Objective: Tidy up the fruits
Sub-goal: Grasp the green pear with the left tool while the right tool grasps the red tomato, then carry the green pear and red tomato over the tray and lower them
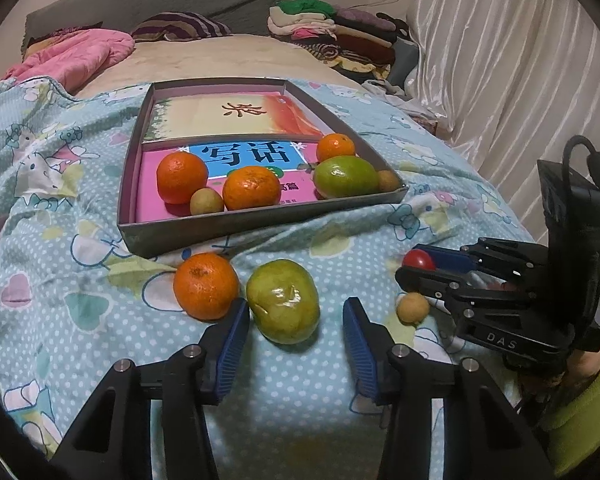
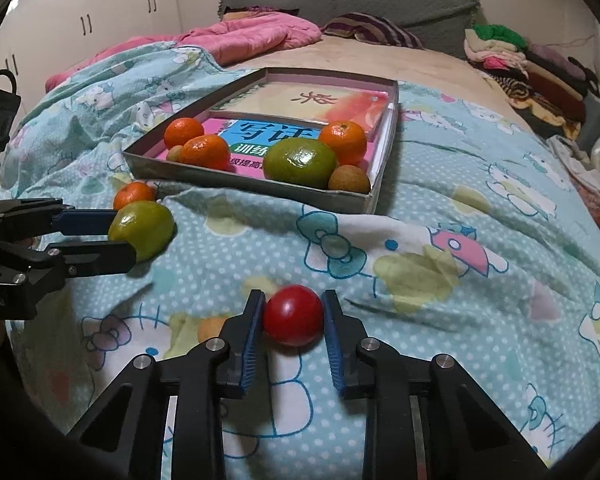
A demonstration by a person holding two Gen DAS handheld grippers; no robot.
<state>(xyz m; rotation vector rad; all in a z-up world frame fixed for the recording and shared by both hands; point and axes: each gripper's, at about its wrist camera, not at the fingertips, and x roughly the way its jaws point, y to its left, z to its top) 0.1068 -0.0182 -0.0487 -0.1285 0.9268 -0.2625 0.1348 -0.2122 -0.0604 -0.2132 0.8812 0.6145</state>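
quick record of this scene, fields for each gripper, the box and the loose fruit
left gripper: open, jaws either side of a green fruit on the blanket, right pad clear of it
right gripper: shut on a red tomato
box: three oranges, one green fruit, two small brown fruits, on top of books
loose fruit: orange beside the green fruit, small tan fruit near the right gripper

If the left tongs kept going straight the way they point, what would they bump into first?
Probably the green fruit lying on the bedspread between the left tongs, touching one pad; beyond it comes the tray's near wall.
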